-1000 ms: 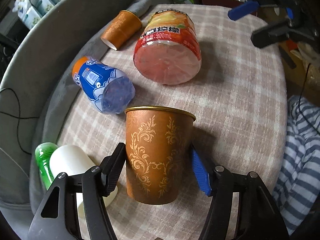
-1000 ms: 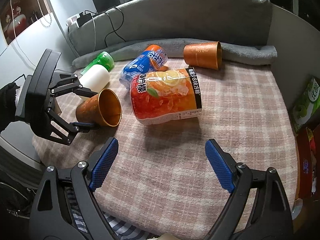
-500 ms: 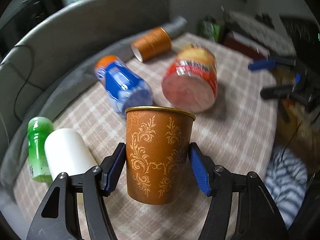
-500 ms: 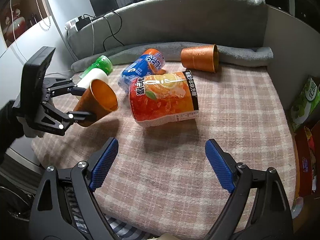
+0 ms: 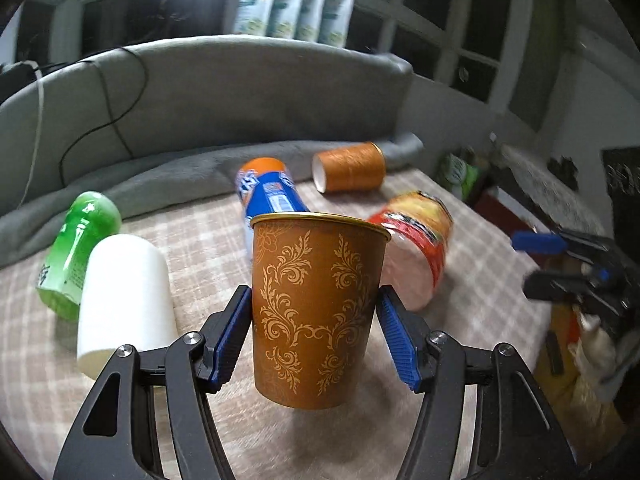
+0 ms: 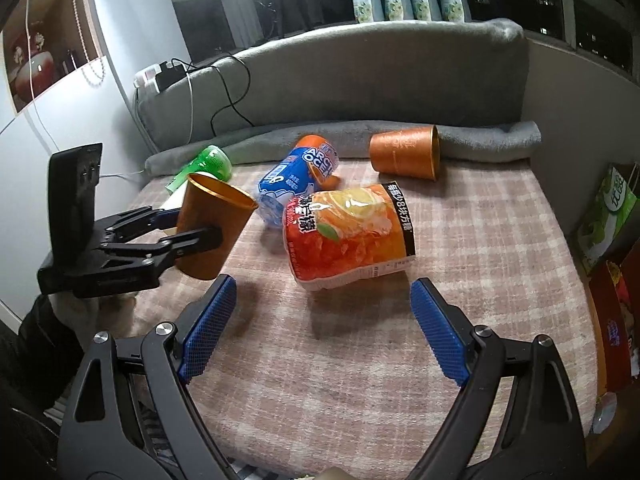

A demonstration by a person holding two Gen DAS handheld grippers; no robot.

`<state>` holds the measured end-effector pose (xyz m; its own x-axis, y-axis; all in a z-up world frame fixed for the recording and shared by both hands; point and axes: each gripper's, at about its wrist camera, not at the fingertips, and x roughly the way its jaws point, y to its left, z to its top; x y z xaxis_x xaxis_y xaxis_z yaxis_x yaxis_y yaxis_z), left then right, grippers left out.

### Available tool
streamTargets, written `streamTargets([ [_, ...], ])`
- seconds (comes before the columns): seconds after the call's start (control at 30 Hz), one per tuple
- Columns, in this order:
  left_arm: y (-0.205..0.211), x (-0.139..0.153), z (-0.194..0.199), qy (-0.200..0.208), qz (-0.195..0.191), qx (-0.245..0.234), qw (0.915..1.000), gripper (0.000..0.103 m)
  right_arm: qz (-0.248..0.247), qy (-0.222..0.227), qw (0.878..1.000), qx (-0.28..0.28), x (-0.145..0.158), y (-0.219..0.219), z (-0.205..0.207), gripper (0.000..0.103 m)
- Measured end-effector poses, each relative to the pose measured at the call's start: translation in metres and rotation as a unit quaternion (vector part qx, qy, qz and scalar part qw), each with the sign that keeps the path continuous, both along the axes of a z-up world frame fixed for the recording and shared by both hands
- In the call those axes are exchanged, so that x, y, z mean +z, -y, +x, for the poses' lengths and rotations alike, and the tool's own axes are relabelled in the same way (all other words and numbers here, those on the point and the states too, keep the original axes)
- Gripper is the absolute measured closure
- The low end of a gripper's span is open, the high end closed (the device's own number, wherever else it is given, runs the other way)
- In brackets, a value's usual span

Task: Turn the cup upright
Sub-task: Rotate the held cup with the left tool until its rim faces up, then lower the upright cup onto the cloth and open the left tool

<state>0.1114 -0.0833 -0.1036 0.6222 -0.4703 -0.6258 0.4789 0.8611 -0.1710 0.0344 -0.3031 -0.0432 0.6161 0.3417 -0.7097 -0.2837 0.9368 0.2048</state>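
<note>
My left gripper [image 5: 312, 332] is shut on an orange cup with gold scrollwork [image 5: 316, 312], holding it nearly upright with its rim up, just above the checked tablecloth [image 5: 480, 280]. The right wrist view shows the same cup [image 6: 214, 226] slightly tilted in the left gripper [image 6: 192, 226] at the table's left edge. A second orange cup [image 5: 350, 167] lies on its side at the back; it also shows in the right wrist view [image 6: 404, 153]. My right gripper [image 6: 320, 328] is open and empty over the near middle of the table.
Lying on the table: a white cup [image 5: 124, 300], a green bottle [image 5: 80, 248], a blue bottle [image 6: 298, 184] and a large orange juice bottle [image 6: 352, 232]. A grey cushion wall [image 6: 360, 80] rings the back. Boxes [image 6: 608, 216] stand at the right.
My left gripper has rotated the held cup from lying sideways to nearly upright, rim up, and lifted its view towards the back. My right gripper has stayed still and open.
</note>
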Motion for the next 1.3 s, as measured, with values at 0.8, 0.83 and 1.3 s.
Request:
streamTargets([
  [0.8, -0.011, -0.02, -0.025, 0.009, 0.023, 0.049, 0.9985, 0.041, 0.01, 0.007, 1.0, -0.006, 0.005, 0.005, -0.005, 0.012],
  [0.83, -0.012, -0.02, -0.027, 0.008, 0.021, 0.049, 0.9985, 0.041, 0.01, 0.007, 1.0, -0.004, 0.005, 0.003, -0.005, 0.012],
  [1.3, -0.02, -0.022, -0.041, 0.005, 0.023, 0.054, 0.9982, 0.041, -0.012, 0.036, 0.999, -0.012, 0.012, -0.021, -0.014, 0.012],
])
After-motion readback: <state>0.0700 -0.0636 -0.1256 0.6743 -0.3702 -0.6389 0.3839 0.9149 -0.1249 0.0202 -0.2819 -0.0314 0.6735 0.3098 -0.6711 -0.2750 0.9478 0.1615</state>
